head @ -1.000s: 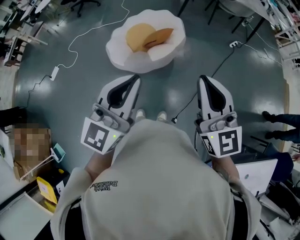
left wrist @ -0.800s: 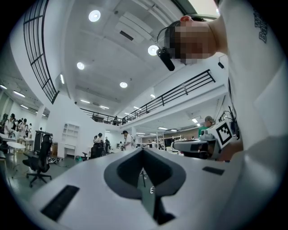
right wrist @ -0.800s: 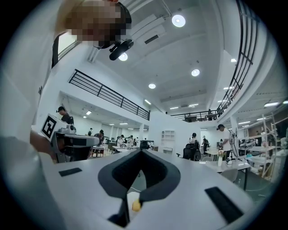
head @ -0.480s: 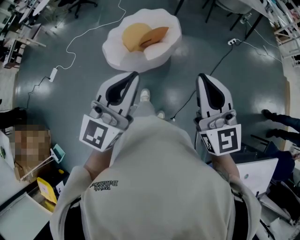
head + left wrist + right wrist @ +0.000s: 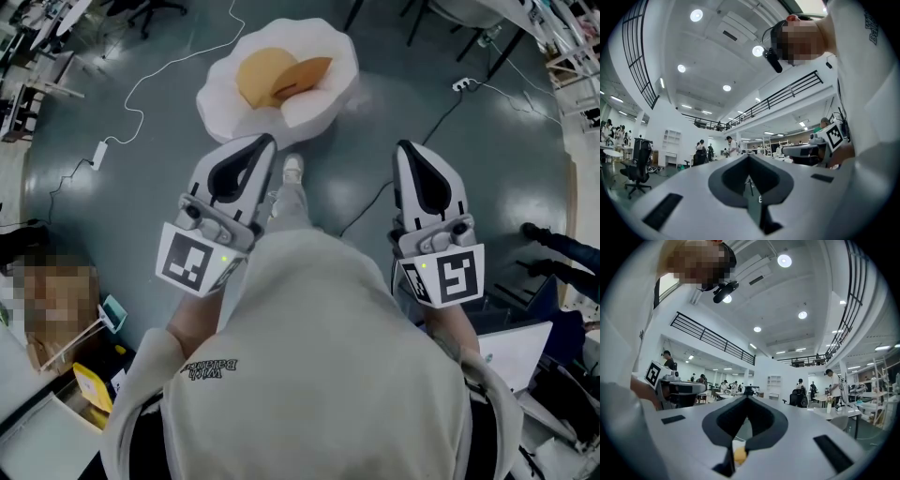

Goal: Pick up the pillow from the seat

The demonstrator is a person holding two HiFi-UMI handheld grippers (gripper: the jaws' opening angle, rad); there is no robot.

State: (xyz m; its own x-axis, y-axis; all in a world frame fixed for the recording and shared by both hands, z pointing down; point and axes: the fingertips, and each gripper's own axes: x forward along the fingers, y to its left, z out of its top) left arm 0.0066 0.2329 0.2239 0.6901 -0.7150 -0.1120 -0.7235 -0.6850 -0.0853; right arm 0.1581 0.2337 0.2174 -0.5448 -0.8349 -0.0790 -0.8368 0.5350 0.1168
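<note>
Both arms reach forward, left tool (image 5: 266,142) and right tool (image 5: 405,150) level, jaws together.

Two grippers are showing, the left gripper (image 5: 269,141) at eleven o'clock and the right gripper (image 5: 405,148) at two, while one seat (image 5: 323,101) at twelve is carrying two pillows, a tan pillow (image 5: 262,77) and an orange pillow (image 5: 307,69), with one shoe (image 5: 292,169) poking out below.

We wear a light beige sweatshirt (image 5: 319,375) with small dark print (image 5: 208,370) near the left shoulder, and a white shoe (image 5: 292,169). The left gripper (image 5: 267,142) and the right gripper (image 5: 405,150) each have a white shell, a black inside, a black-and-white marker cube (image 5: 192,264) and a small green light (image 5: 225,260).
</note>
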